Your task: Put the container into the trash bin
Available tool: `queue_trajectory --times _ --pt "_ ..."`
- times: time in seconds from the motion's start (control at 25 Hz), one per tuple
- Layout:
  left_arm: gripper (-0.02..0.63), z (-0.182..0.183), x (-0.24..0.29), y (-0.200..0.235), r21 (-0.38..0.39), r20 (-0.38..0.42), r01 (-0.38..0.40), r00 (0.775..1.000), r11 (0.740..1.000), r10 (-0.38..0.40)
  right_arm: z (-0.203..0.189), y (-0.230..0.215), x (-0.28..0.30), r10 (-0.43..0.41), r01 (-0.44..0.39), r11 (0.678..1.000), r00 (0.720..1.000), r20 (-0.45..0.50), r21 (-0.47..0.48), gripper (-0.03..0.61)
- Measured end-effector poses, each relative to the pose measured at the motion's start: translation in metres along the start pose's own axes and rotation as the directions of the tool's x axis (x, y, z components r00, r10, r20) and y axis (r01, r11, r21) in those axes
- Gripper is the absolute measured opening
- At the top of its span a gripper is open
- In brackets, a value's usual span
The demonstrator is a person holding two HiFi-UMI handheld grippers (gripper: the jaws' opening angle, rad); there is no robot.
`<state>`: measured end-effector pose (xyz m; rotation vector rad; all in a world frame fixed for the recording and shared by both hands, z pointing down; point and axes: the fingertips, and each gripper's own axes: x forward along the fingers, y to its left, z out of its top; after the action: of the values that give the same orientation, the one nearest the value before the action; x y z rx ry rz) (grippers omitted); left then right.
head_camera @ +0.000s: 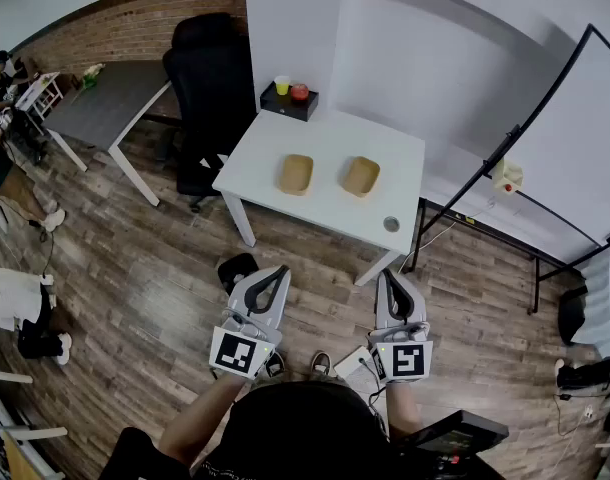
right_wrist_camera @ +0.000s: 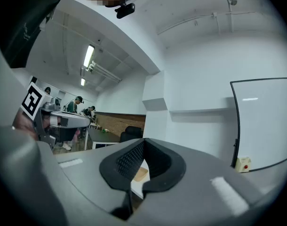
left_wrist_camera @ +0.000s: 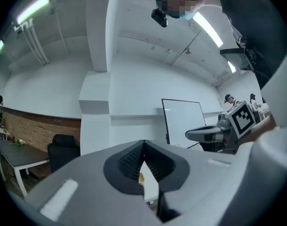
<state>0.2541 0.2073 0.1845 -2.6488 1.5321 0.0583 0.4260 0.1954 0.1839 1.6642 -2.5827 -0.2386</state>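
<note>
Left gripper [head_camera: 275, 271] and right gripper [head_camera: 390, 277]: jaws pressed tip to tip, nothing between them. Left container [head_camera: 295, 174] and right container [head_camera: 361, 176] sit well ahead of the jaws on the table [head_camera: 330, 218]. Step in, spread the jaws before reaching, pinch one side wall lightly; it looks thin. Dark object [head_camera: 237, 268] just left of the left jaws: can't tell if it's the bin.

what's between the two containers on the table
Nothing. In the head view, only bare white table lies between the left container and the right container.
</note>
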Motion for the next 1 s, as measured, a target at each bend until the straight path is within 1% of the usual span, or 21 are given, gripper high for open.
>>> queue_trajectory --times 0.12,0.32,0.4,0.52,0.64,0.76,0.84,0.92,1.0 --pt "-0.004 -0.001 0.003 -0.001 0.010 -0.005 -0.013 1.000 1.000 0.013 0.002 -0.002 0.005 0.003 -0.003 1.000 1.000 -0.024 -0.024 0.011" --pt "-0.003 -0.006 0.020 -0.001 0.018 -0.014 -0.022 1.000 1.000 0.022 -0.015 0.006 0.028 0.100 -0.100 0.995 0.993 -0.063 0.005 0.014" --pt "-0.003 -0.009 0.030 -0.001 0.023 0.009 -0.018 1.000 1.000 0.018 -0.015 0.009 0.039 0.116 -0.117 0.993 0.992 -0.050 -0.001 0.026" --pt "-0.003 -0.010 0.041 -0.002 0.033 0.016 -0.013 1.000 0.999 0.013 -0.010 0.011 0.049 0.133 -0.133 0.991 0.991 -0.020 -0.010 0.032" --pt "-0.003 -0.007 0.052 0.001 0.059 0.036 -0.010 0.999 0.998 0.008 -0.008 0.012 0.055 0.149 -0.150 0.988 0.988 -0.039 -0.021 0.044" --pt "-0.003 -0.009 0.058 0.002 0.049 0.017 -0.018 1.000 0.999 0.018 -0.011 0.012 0.059 0.163 -0.164 0.986 0.986 -0.045 -0.021 0.052" --pt "-0.003 -0.013 0.062 0.004 0.043 0.027 -0.031 0.999 0.999 0.030 -0.014 0.011 0.063 0.168 -0.168 0.986 0.985 -0.033 -0.017 0.052" --pt "-0.003 -0.017 0.069 0.004 0.038 0.027 -0.038 0.999 0.999 0.037 -0.015 0.007 0.068 0.170 -0.170 0.985 0.985 -0.008 -0.011 0.042" --pt "-0.003 -0.020 0.076 0.001 0.048 0.012 -0.043 0.999 0.998 0.042 -0.016 0.003 0.071 0.172 -0.172 0.985 0.985 0.002 -0.007 0.030"
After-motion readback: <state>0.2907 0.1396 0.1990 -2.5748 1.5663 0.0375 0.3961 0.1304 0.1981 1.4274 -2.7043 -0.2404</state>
